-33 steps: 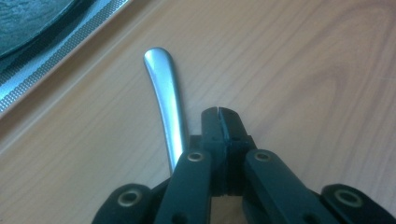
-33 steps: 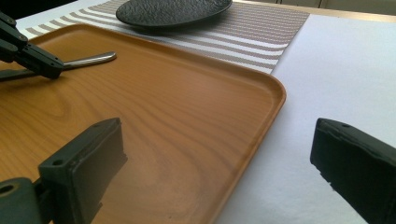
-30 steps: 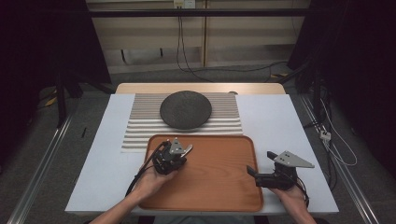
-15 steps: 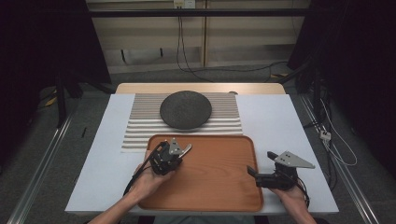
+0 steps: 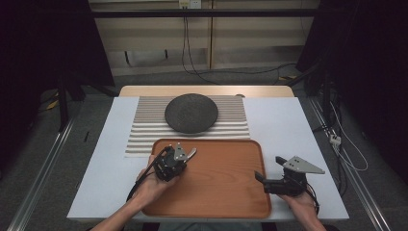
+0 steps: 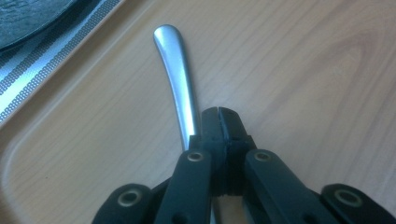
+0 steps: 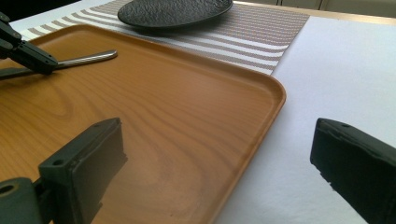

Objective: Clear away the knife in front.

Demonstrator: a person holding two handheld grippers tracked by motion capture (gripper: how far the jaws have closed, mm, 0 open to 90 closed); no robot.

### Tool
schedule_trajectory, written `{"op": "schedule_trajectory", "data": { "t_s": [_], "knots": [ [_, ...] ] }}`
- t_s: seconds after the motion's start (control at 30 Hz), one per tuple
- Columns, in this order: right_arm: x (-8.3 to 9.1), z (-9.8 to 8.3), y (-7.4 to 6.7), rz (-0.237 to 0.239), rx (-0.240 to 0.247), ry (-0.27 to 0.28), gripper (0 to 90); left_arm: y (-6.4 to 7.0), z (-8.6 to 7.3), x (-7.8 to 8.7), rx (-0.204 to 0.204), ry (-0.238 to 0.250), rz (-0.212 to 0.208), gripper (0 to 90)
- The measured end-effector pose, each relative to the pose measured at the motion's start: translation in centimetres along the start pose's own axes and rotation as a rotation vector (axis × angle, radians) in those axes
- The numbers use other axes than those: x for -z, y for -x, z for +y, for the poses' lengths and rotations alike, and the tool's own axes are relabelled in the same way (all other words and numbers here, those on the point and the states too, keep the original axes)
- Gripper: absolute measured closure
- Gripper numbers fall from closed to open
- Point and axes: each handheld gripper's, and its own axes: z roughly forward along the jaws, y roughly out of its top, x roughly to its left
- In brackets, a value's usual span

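A metal utensil handle (image 6: 175,74) lies flat on the wooden tray (image 6: 303,70), near its far left corner. My left gripper (image 6: 218,116) is shut, its pads meeting with nothing seen between them. The handle runs along and under its left jaw. From the high view the left gripper (image 5: 185,156) points at the tray's (image 5: 221,183) far left corner. My right gripper (image 7: 217,135) stands open across the tray's right rim (image 7: 275,93), one jaw over the wood and one over the white table. The right gripper view also shows the left gripper (image 7: 44,63) resting on the handle (image 7: 88,58).
A dark round plate (image 5: 191,113) sits on a striped mat (image 5: 144,130) just beyond the tray. The white table top (image 5: 288,125) extends to both sides. Cables trail from each gripper toward the near edge.
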Motion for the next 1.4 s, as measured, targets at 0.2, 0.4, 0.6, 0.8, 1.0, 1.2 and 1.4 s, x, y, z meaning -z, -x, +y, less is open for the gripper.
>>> {"op": "schedule_trajectory", "data": {
  "t_s": [0.2,0.4,0.6,0.8,1.0,1.2,1.4],
  "knots": [
    [0.0,0.0,0.0,-0.001,0.000,-0.001,2.8,-0.3,-0.1,0.1,-0.010,-0.007,-0.006,90.0],
    [0.0,0.0,0.0,-0.001,-0.001,-0.001,3.0,-0.6,-0.3,0.4,-0.013,-0.022,-0.012,90.0],
    [0.0,0.0,0.0,0.000,0.001,-0.001,3.0,-0.9,-0.4,0.5,-0.019,-0.029,-0.022,90.0],
    [0.0,0.0,0.0,-0.003,-0.001,-0.002,3.0,-1.2,-0.6,0.6,-0.016,-0.039,-0.017,90.0],
    [0.1,0.0,0.0,-0.004,0.001,-0.001,3.0,-1.3,-0.7,0.7,-0.002,-0.038,-0.017,90.0],
    [0.0,0.0,0.1,-0.006,0.001,-0.003,3.0,-1.5,-0.9,1.0,0.000,-0.055,-0.021,90.0],
    [-0.1,0.0,0.0,-0.005,0.009,-0.007,3.0,-1.8,-1.8,1.5,0.039,-0.033,-0.032,90.0]
  ]
}}
